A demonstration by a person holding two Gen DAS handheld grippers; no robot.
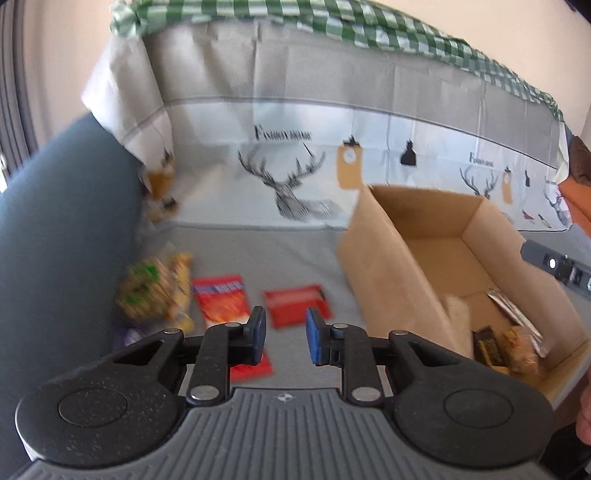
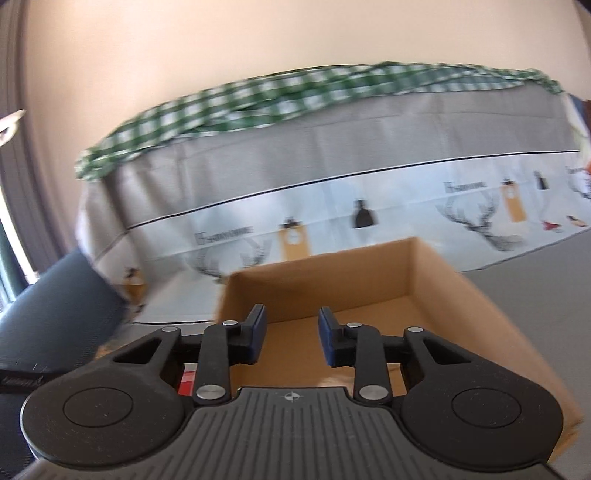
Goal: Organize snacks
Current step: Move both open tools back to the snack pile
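- Left gripper [image 1: 284,339] pointed down over the grey cloth surface [image 1: 258,251], blue pads [image 1: 316,341] a narrow gap apart, nothing between them; released, holding nothing.
- Right gripper [image 2: 290,338] tilted less steeply, hung over the near end of the cardboard box [image 2: 424,291], pads parted with only box floor showing through the gap; empty too.
- A bit of a person's hand [image 1: 583,417] showed at 4 o'clock in the left view.
- Loose snacks on the cloth, left view: red packet [image 1: 219,299] at 10 o'clock of the gripper tips, second red packet [image 1: 295,304] just past the tips, long axis roughly 9-to-3; both blurred.
- Yellow-green snack bags [image 1: 159,291] piled at 9 o'clock beside the dark blue cushion [image 1: 66,221]; orientation unclear, blurred.
- Box [image 1: 443,258] at 2 o'clock, open top, long axis running 11-to-5; a few wrapped snacks [image 1: 509,347] lay in its near corner.
- Deer-print cover [image 1: 288,184] draped upright behind, green checked cloth [image 1: 332,18] along its top, plain beige wall [image 2: 258,44] beyond.
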